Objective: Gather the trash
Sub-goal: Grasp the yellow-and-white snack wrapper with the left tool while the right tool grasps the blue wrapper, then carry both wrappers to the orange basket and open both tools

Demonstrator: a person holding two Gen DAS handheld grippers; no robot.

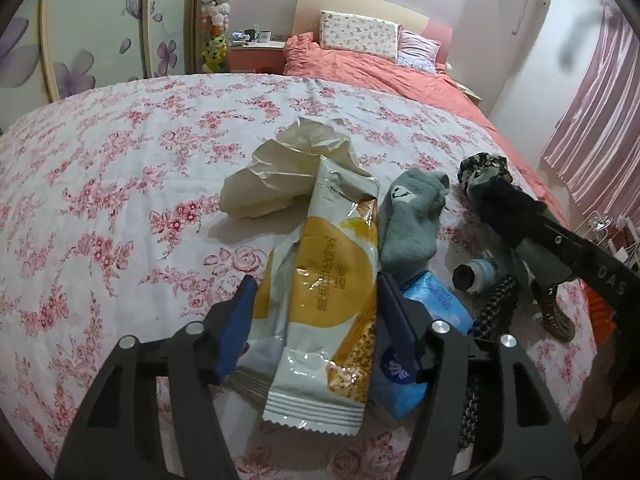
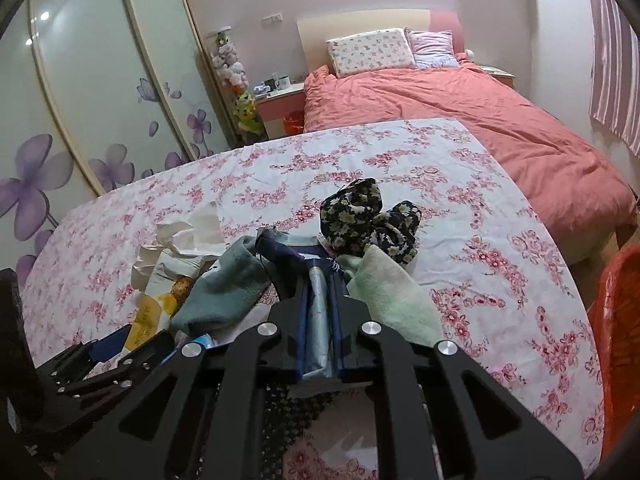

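A white-and-yellow snack wrapper [image 1: 328, 280] lies on the floral sheet [image 1: 120, 200] between the fingers of my left gripper [image 1: 316, 300], which is open around it; whether the pads touch it I cannot tell. A crumpled cream paper [image 1: 280, 176] lies just beyond the wrapper. The wrapper also shows in the right wrist view [image 2: 160, 304], with the paper [image 2: 188, 236]. My right gripper [image 2: 318, 320] is shut on a blue-and-silver foil wrapper [image 2: 318, 336]. The right gripper's arm shows in the left wrist view [image 1: 560, 244].
A grey sock [image 1: 412, 220], a blue tissue pack [image 1: 436, 300], a small dark-capped bottle [image 1: 476, 276] and a black flowered cloth [image 2: 368, 216] lie nearby. A pale green cloth [image 2: 392, 292] lies right of my right gripper. An orange-red bin [image 2: 620, 340] stands at the right. A pink bed [image 2: 480, 120] is behind.
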